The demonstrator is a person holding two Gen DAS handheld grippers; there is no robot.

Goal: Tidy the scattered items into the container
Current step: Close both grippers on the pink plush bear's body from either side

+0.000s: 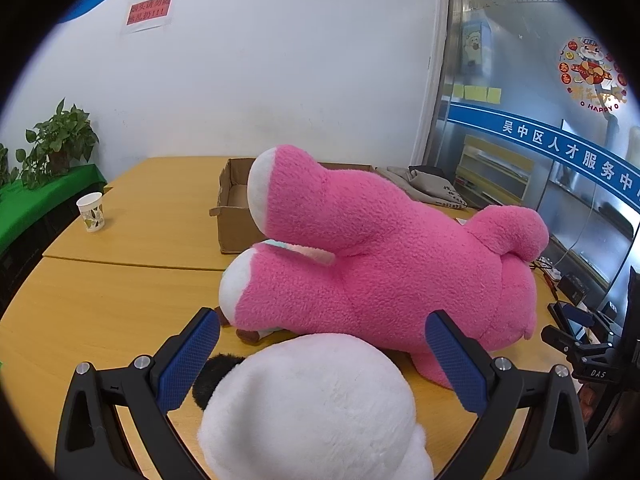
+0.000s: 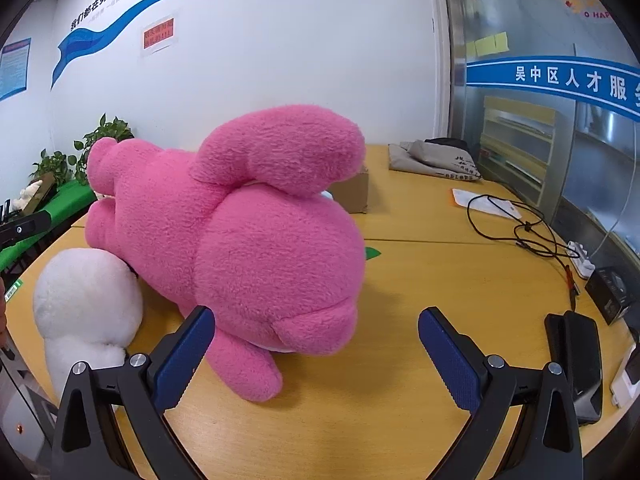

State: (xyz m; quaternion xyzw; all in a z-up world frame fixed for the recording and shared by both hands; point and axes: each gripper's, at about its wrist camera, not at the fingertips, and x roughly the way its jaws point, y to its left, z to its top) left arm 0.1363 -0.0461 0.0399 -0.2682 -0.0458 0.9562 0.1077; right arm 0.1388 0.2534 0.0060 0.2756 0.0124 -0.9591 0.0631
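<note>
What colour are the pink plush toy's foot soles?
White soles on the pink plush toy, clearest in left wrist view.

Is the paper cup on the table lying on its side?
No, in the left wrist view the paper cup stands upright on the table, open end up, left of the cardboard box.

Pink plush (image 1: 380, 264) lies beside white plush (image 1: 316, 412), before open cardboard box (image 1: 234, 216)

wooden table (image 2: 440, 280) — pink plush (image 2: 248, 248), cardboard box (image 1: 236, 216)
</note>
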